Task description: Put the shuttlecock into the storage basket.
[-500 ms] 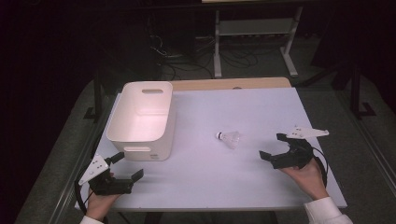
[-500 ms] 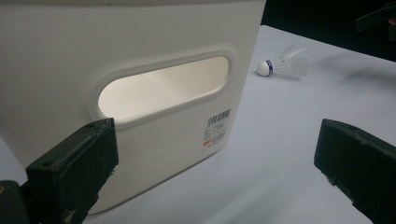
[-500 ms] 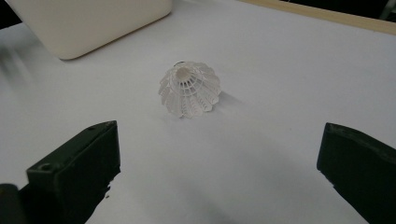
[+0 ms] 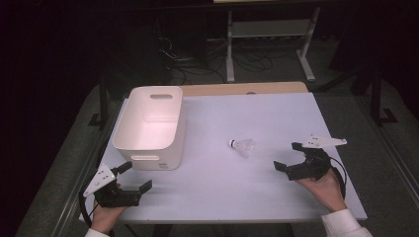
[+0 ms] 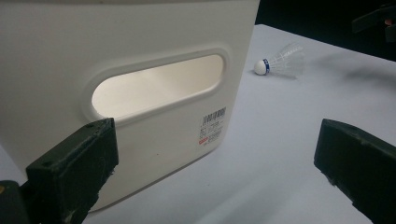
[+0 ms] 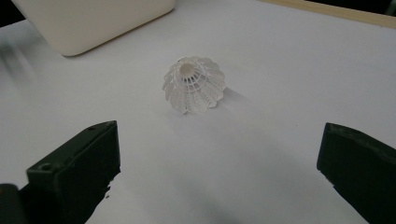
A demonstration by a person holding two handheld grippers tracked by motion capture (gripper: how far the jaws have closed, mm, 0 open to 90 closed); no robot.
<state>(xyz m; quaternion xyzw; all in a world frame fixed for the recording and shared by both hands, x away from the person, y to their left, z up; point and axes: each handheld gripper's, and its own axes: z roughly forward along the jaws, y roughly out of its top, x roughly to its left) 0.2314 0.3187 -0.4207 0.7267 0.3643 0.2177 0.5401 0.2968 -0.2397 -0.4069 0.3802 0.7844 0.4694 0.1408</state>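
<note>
Shuttlecock lying on its side on the white table, right of the white bin and well apart from it, cork end toward the bin. Seen skirt-on in the right gripper view, ahead of and between two black jaws, untouched. Right gripper near it on the right side, low over the table, jaws spread wide with nothing between. Left gripper at the near left corner, just beside the bin's front wall with its handle slot, jaws likewise wide apart and holding nothing.
</note>
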